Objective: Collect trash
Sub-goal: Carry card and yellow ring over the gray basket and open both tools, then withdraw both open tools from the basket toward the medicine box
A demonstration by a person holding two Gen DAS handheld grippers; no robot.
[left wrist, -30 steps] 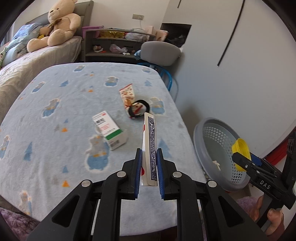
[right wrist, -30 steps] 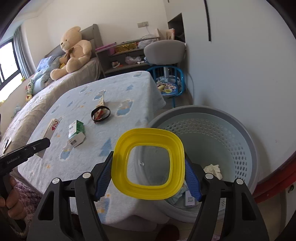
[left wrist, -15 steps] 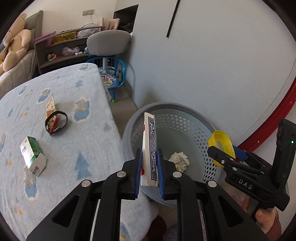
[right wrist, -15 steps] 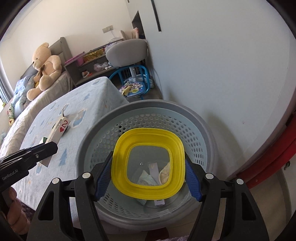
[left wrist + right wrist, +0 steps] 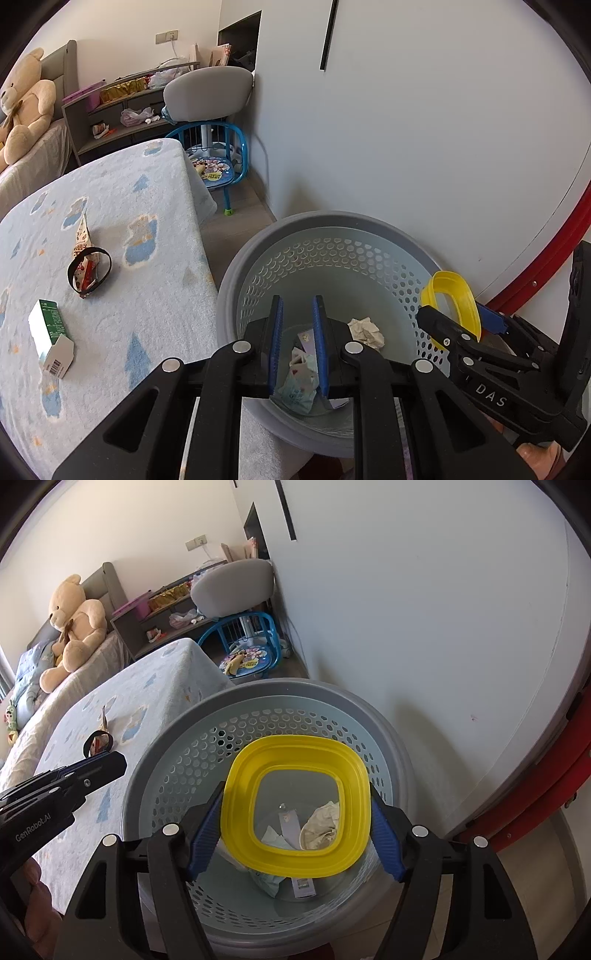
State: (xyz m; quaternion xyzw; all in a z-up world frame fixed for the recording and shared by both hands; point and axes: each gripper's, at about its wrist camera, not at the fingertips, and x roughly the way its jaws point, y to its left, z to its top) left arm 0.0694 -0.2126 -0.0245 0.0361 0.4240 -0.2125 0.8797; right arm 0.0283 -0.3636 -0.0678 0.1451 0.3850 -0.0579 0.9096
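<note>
The grey perforated basket point(image 5: 229, 280) stands on the floor beside the table and holds a crumpled paper point(image 5: 365, 330) and several wrappers point(image 5: 299, 380). My left gripper point(image 5: 297, 306) hangs over the basket, its jaws a narrow gap apart with nothing between them. My right gripper point(image 5: 297, 794) is over the basket point(image 5: 147, 775) too. A yellow lid point(image 5: 240, 812) sits between its blue pads while its jaws are opening. In the left wrist view the same lid point(image 5: 452, 295) shows edge-on at the right. A green and white box point(image 5: 50, 338), a black ring point(image 5: 88, 271) and a snack wrapper point(image 5: 82, 236) lie on the table.
The table's blue-patterned cloth point(image 5: 147, 295) ends just left of the basket. A white wall point(image 5: 406, 147) rises close behind the basket, with a red strip point(image 5: 546, 254) at the right. A small blue chair point(image 5: 214, 177) and a grey chair point(image 5: 207, 92) stand further back.
Both grippers swung right from above the table to above the basket. The playing-card box that my left gripper held is gone from its jaws. The yellow lid stays between the right pads.
</note>
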